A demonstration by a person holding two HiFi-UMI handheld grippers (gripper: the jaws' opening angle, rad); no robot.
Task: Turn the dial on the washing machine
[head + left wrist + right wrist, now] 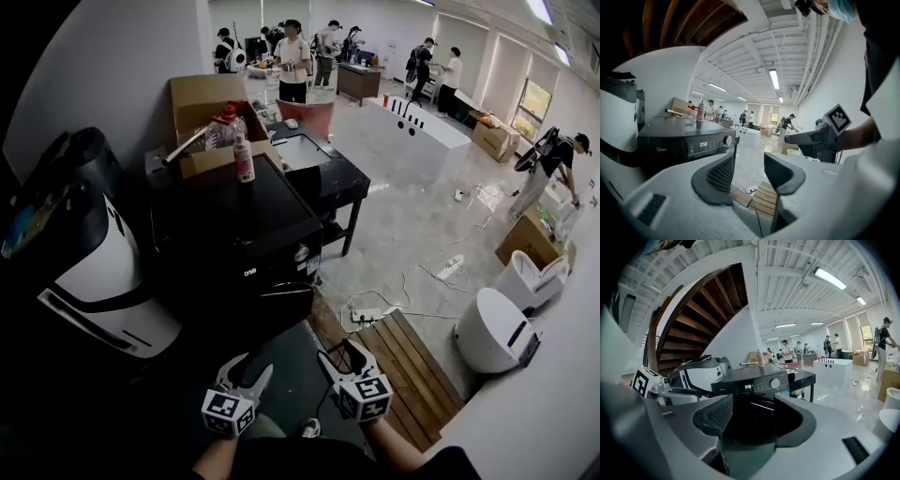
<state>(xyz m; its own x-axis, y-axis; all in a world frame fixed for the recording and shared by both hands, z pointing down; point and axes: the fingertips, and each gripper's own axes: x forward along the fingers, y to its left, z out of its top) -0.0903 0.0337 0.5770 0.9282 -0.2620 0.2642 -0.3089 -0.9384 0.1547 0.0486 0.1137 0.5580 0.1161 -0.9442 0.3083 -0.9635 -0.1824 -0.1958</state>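
"Lining up on the washing machine [234,234], are we? Where is the dial [775,383] sitting?"

"It is sitting at the right end of the front control panel [754,386], just beside the lit display [748,386]. Both tongs are hanging well short of it, low in front of the machine."

"And what are they holding?"

"Nothing. The left tongs [747,171] are standing apart with only floor [750,157] showing between them. The right tongs [752,416] are gaping too, framing the machine's dark front under the panel."

"So which one is going in?"

"I am judging the right one, since the dial is showing just above its gap, while the left is pointing off past the machine's corner. It is needing to rise a little and come in square, so the pads are closing on the dial's rim from both sides, not on its face. After that I am advising a slow roll of the wrist, keeping the grip centred so the pads are not slipping off."
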